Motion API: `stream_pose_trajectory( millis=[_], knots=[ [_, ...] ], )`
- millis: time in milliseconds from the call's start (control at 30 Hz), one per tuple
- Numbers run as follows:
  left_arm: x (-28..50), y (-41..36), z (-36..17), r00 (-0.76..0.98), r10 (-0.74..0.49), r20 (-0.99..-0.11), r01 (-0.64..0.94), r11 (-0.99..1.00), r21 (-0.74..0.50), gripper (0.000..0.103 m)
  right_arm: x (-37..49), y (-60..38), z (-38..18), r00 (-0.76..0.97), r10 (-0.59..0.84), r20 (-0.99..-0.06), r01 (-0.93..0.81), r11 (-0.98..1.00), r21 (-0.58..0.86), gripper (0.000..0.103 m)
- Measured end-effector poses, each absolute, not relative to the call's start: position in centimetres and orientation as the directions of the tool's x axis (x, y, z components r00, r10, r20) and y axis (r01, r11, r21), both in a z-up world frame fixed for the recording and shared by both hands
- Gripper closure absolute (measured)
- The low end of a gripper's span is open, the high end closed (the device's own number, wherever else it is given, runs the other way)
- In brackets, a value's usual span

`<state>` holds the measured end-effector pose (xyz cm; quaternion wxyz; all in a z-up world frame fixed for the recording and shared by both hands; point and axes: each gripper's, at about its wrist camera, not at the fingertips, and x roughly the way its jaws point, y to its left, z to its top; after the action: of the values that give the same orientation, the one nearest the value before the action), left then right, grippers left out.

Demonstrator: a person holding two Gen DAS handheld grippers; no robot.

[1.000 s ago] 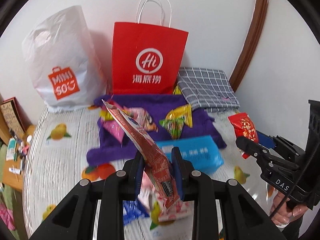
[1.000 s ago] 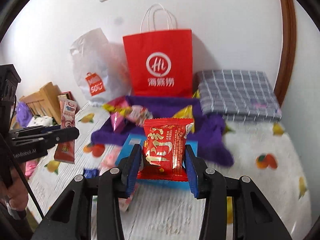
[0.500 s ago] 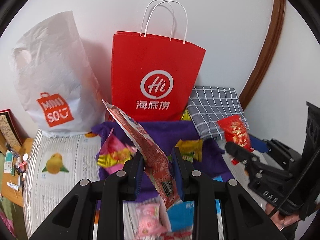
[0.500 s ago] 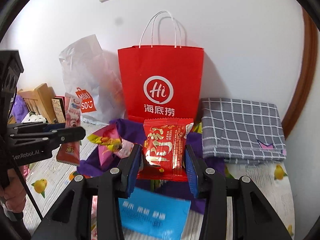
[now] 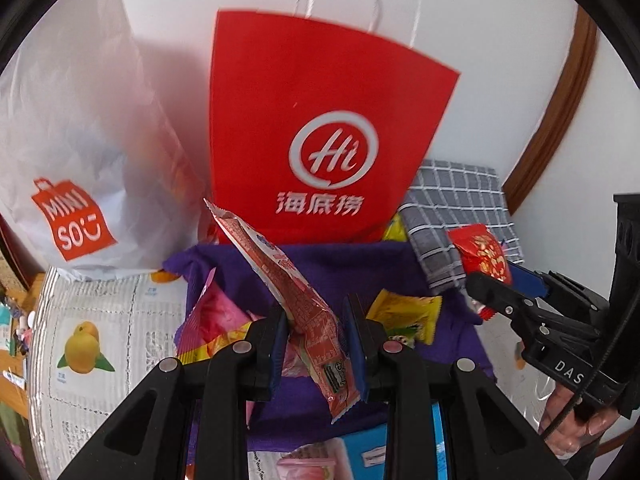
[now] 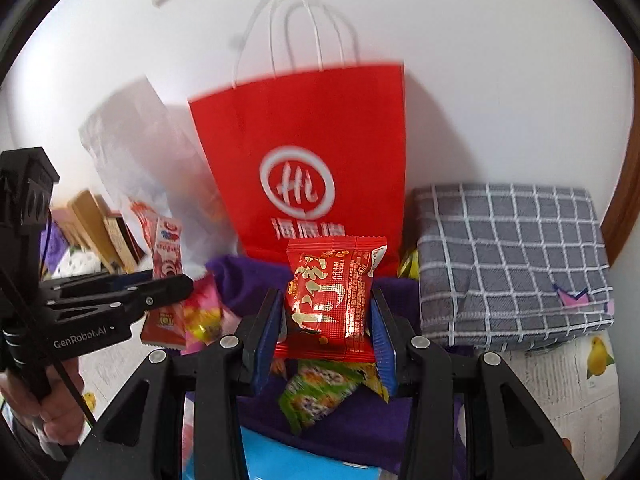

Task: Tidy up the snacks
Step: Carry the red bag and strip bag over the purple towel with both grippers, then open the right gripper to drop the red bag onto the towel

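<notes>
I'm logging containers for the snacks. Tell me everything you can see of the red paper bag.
The red bag is paper by its look, with white twisted-cord handles and a white circular "Hi" logo over white Chinese characters. It stands upright against the white wall, its top too high to see inside. A white Miniso bag stands beside it on one side, a folded grey checked cloth on the other. Purple cloth lies at its base.

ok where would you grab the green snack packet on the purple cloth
Take the green snack packet by its raised left corner, coming from above with the claw closing across the thin film. It lies crumpled and nearly flat on the purple cloth, so that lifted, crimped edge is likely the easiest part to pinch.
</notes>
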<state>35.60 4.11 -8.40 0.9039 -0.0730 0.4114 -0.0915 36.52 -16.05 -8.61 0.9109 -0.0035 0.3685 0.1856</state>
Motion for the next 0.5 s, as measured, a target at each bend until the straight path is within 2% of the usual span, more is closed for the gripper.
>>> stream_pose_trajectory(
  millis=[133, 267, 500],
  knots=[
    [36.0, 4.5, -9.1, 0.641, -0.204, -0.740, 0.084, 0.977, -0.196, 0.077, 37.7, -16.8, -9.8, 0.630, 0.323, -0.706, -0.339, 0.933, 0.124, 0.061],
    [36.4, 4.7, -9.8, 0.627, -0.190, -0.755, 0.064, 0.979, -0.194, 0.077, 38.3, -16.9, -10.7, 0.563, 0.391, -0.728, -0.392, 0.902, 0.180, 0.061],
    [36.9, 5.3, -10.6, 0.607, -0.172, -0.776, 0.035, 0.981, -0.190, 0.077, 39.1, -15.1, -13.5, 0.473, 0.358, -0.805, -0.422, 0.894, 0.149, 0.060]
  ],
)
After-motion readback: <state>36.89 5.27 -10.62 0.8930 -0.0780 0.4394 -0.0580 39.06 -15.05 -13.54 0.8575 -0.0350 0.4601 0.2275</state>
